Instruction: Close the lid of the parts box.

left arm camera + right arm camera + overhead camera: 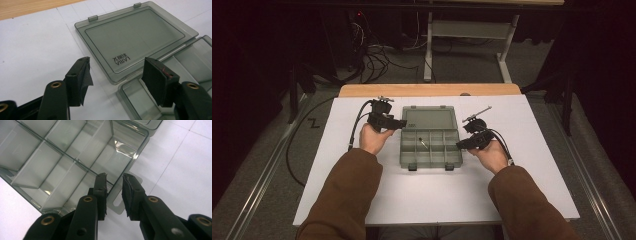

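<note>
Right tool [113, 180]: jaws narrowly parted astride organizer box [430, 145] wall by its hang tab, likely to steady it | left tool [115, 72]: wide apart, empty, over box's flat-lying lid [135, 37] | box mid-counter [362, 200].

A white table top [412, 200] with a light wooden strip [427, 90] along its far edge stands on grey carpet [257, 175]. A metal rail [259, 172] runs along the floor on the left, another [584, 185] on the right. Beyond the table, a white metal frame [467, 32] of another desk stands on the carpet. Black cables [372, 57] lie tangled on the floor to its left. The room's edges are dark, almost black; light falls mostly on the table.
</note>
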{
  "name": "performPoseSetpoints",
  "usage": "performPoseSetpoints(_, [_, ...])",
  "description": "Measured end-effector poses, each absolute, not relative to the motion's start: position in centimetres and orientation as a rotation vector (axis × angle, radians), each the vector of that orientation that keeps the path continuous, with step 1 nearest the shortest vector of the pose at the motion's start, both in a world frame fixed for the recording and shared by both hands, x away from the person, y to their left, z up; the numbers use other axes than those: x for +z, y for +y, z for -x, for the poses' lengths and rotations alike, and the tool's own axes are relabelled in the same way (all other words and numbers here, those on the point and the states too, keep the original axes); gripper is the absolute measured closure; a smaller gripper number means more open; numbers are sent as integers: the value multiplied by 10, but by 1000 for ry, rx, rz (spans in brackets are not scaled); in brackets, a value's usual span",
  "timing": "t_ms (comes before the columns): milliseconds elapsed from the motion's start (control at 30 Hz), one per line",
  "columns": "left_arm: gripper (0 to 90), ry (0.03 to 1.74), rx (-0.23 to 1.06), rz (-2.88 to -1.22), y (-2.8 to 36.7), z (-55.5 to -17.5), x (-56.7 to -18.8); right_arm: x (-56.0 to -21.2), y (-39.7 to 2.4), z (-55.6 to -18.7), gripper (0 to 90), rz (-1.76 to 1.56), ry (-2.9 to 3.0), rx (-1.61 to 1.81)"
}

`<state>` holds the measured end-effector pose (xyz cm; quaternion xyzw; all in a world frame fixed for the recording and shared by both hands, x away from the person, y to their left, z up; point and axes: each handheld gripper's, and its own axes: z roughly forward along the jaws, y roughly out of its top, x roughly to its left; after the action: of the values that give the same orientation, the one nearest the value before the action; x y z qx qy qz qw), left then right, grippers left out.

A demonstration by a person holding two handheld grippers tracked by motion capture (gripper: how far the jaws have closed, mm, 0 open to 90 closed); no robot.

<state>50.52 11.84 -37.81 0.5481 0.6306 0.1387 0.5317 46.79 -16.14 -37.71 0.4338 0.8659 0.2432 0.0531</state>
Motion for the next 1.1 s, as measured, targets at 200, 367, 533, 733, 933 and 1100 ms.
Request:
performPoseSetpoints(200, [383,1535,316,-1337,114,-518,-380,-377,-161,-468,758,-1331,2630,741])
performPoseSetpoints(367, [387,1560,299,-1350,111,-527,-382,-377,-161,-468,758,-1330,2629,739])
performPoseSetpoints(533, [390,1584,285,-1369,105,-535,-382,-377,-161,-467,758,-1322,2628,740])
performPoseSetpoints(733, [389,1633,265,-1400,97,-545,-386,-377,-161,-467,759,-1325,2628,739])
performPoseSetpoints(933, [375,1715,218,-1370,99,-557,-389,-377,-161,-468,759,-1321,2634,738])
performPoseSetpoints(1100, [368,1777,188,-1362,102,-563,-397,-377,-161,-468,759,-1319,2635,738])
